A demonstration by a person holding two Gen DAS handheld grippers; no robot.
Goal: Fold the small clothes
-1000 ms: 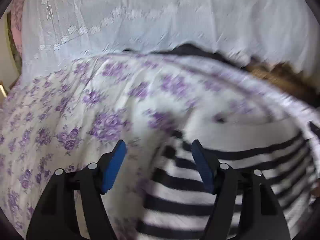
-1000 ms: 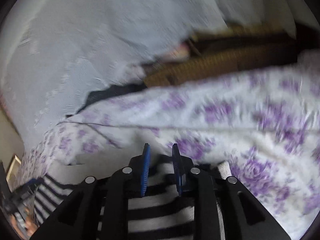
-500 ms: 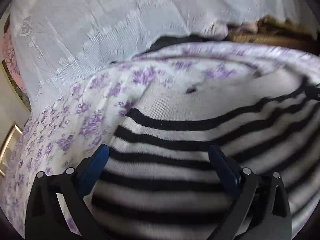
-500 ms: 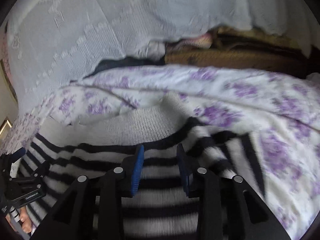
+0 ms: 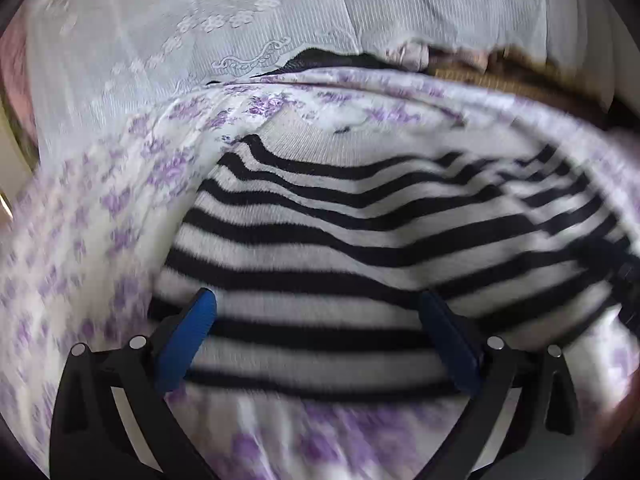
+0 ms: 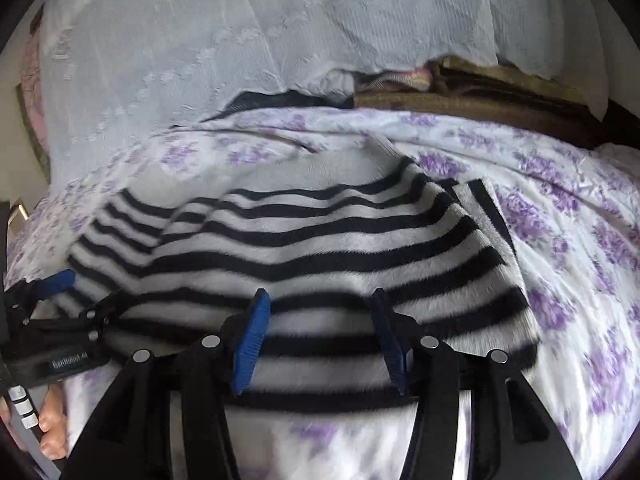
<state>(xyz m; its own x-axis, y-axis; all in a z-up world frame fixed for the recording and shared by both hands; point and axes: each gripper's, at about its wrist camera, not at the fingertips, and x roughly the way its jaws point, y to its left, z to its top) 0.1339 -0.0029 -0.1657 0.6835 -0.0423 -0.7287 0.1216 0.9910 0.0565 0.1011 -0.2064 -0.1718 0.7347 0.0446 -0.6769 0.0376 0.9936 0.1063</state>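
Observation:
A small black-and-white striped knit sweater [image 5: 360, 232] lies flat on a bed sheet with purple flowers [image 5: 80, 220]; it also fills the right wrist view [image 6: 320, 248], with a sleeve folded at its right side [image 6: 484, 208]. My left gripper [image 5: 316, 320] is wide open and empty, hovering over the sweater's near hem. My right gripper [image 6: 320, 320] is open and empty over the same hem, further right. The left gripper also shows at the left edge of the right wrist view [image 6: 48, 292].
A white lace cloth [image 6: 240, 40] hangs behind the bed. Folded brown blankets [image 6: 480, 96] and a dark item [image 6: 272, 100] lie at the far edge. The flowered sheet spreads to the right [image 6: 580, 240].
Both grippers have pulled back toward the sweater's near hem. The right gripper, almost shut before, has opened. The left gripper has opened wider. The sweater now lies spread flat.

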